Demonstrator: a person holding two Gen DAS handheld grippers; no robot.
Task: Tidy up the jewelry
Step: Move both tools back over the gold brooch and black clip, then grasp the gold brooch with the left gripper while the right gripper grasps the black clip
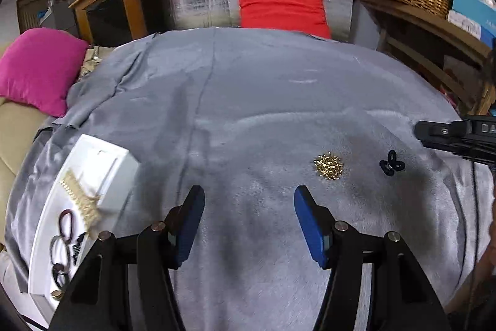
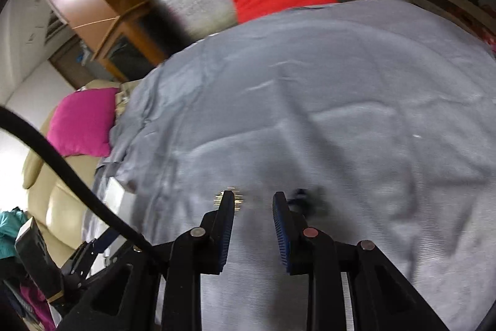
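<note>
grey cloth [image 1: 248, 101] under scattered jewelry; red cushion [image 1: 282, 6] behind

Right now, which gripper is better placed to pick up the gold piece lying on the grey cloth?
Probably the right gripper: the gold piece lies at its fingertips, jaws open and empty. The left gripper, also open and empty, sees the gold piece off to its right.

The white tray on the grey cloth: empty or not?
Not empty. The white tray holds a gold beaded strip and dark linked rings.
</note>
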